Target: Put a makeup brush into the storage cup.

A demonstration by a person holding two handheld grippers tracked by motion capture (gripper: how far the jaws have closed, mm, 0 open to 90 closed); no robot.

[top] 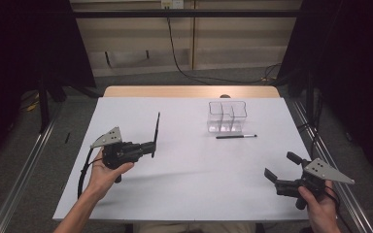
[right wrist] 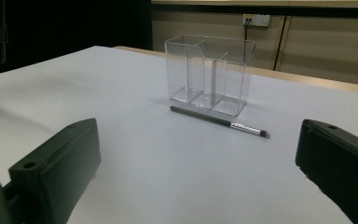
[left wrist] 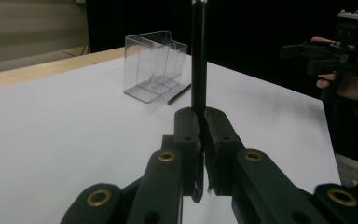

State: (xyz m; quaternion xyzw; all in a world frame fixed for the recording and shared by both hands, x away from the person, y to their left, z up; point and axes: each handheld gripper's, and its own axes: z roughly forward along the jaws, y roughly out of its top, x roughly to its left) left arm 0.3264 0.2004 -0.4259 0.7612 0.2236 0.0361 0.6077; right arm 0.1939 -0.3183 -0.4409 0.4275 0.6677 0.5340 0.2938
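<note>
Left gripper [top: 152,148], well left of clear plastic three-compartment organiser [top: 227,116], jaws clamped on thin black pen [top: 156,128], upright. Organiser empty; second dark pen [top: 236,136] lies just before it. Right gripper [top: 280,166] jaws wide, holding nothing.

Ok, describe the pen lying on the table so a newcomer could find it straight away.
Start at the white table and find the clear divided holder toward its far right. The pen on the table lies flat just in front of that holder, on the person's side. Unlike the other dark pen, which stands up clamped in the left tool, this one rests free, with a silvery section near one end.
</note>
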